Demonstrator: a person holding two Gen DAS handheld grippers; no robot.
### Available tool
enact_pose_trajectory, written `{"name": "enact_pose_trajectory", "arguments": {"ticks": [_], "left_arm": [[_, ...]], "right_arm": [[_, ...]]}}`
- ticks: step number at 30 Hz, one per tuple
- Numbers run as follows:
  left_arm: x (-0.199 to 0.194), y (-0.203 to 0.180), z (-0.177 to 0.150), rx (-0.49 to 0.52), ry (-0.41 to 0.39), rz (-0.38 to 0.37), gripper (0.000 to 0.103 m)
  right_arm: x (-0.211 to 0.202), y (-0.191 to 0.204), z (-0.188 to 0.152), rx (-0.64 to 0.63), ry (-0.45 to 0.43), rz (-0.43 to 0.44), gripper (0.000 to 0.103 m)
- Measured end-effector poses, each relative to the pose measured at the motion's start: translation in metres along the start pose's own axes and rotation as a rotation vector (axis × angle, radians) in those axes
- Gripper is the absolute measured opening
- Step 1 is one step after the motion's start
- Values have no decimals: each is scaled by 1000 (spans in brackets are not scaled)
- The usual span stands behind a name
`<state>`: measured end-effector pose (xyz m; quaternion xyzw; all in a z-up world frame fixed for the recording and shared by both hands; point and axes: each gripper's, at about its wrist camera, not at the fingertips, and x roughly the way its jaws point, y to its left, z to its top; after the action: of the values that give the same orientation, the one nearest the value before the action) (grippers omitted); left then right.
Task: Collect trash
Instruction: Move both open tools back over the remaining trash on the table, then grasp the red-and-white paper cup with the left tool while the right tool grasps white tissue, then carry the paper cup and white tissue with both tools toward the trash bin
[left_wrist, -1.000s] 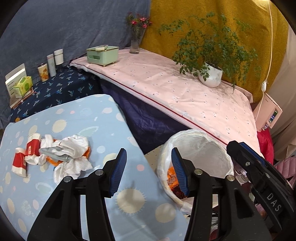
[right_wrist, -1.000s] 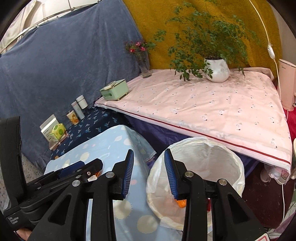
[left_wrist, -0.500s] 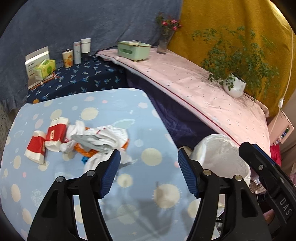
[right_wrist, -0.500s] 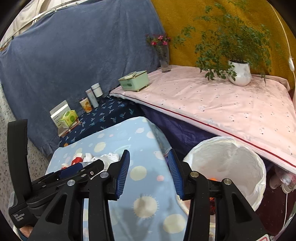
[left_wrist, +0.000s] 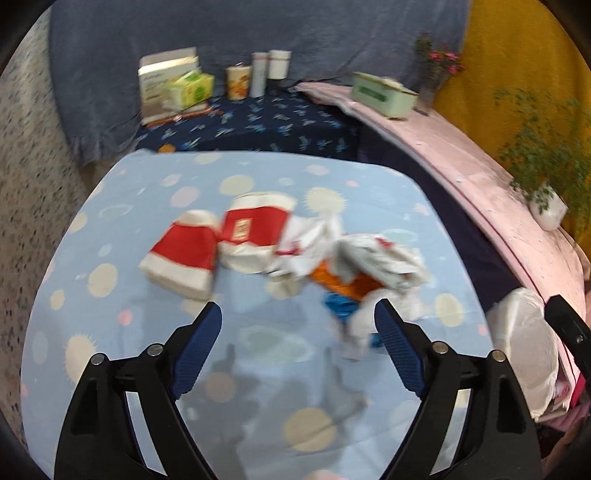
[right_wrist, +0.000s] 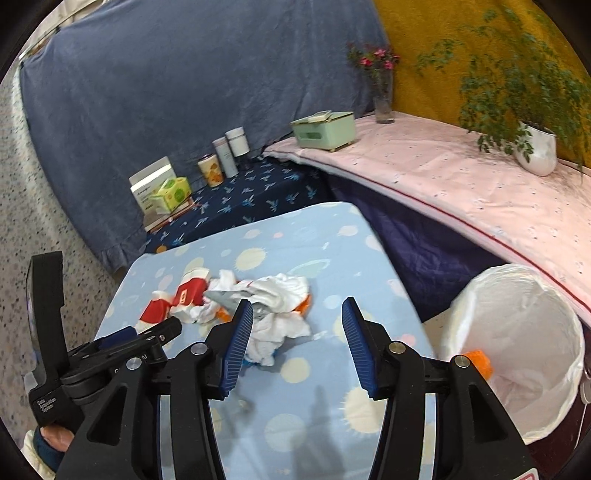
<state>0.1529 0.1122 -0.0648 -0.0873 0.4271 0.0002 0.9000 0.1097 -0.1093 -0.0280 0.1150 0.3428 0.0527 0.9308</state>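
A trash pile lies on the light blue dotted table (left_wrist: 258, 369): two red-and-white paper cups (left_wrist: 184, 254), crumpled white paper (left_wrist: 380, 258), an orange wrapper (left_wrist: 343, 282) and a blue scrap (left_wrist: 340, 308). My left gripper (left_wrist: 297, 350) is open and empty, just in front of the pile. My right gripper (right_wrist: 297, 347) is open and empty, near the crumpled paper (right_wrist: 277, 295), to the right of the left gripper (right_wrist: 110, 350). The white-lined trash bin (right_wrist: 517, 332) stands right of the table, with orange trash (right_wrist: 478, 362) inside.
A dark blue surface behind the table holds boxes (left_wrist: 173, 85) and cans (left_wrist: 258, 74). A pink-covered ledge (right_wrist: 461, 177) carries a green box (right_wrist: 325, 129), a flower vase (right_wrist: 382, 96) and a potted plant (right_wrist: 532, 147).
Both grippers have swung left, away from the bin and toward the trash pile on the table. Both jaws have opened wider. The pile is now close in front of them.
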Motion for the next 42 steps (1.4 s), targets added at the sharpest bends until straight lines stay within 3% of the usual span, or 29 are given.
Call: {"name": "enact_pose_trajectory", "arguments": {"ticks": [6, 12, 18, 23, 25, 34, 36, 41, 42], "left_arm": [[21, 57, -3, -127, 37, 20, 80], [45, 74, -4, -171, 51, 15, 74], [70, 82, 2, -211, 77, -13, 54], [76, 79, 8, -198, 84, -37, 16], [74, 78, 9, -187, 84, -38, 8], [52, 76, 18, -166, 24, -10, 4], [46, 76, 21, -167, 15, -14, 3], [30, 73, 28, -161, -15, -18, 3], [27, 72, 28, -158, -20, -22, 3]], "right_arm": [[32, 28, -9, -26, 46, 20, 49], [57, 44, -14, -44, 76, 26, 49], [78, 45, -12, -48, 97, 18, 49], [101, 42, -9, -36, 122, 8, 49], [109, 41, -7, -35, 130, 1, 49], [134, 24, 0, 29, 141, -6, 48], [139, 22, 2, 36, 147, -3, 43], [156, 17, -1, 44, 198, 0, 11], [156, 16, -1, 50, 198, 1, 9]]}}
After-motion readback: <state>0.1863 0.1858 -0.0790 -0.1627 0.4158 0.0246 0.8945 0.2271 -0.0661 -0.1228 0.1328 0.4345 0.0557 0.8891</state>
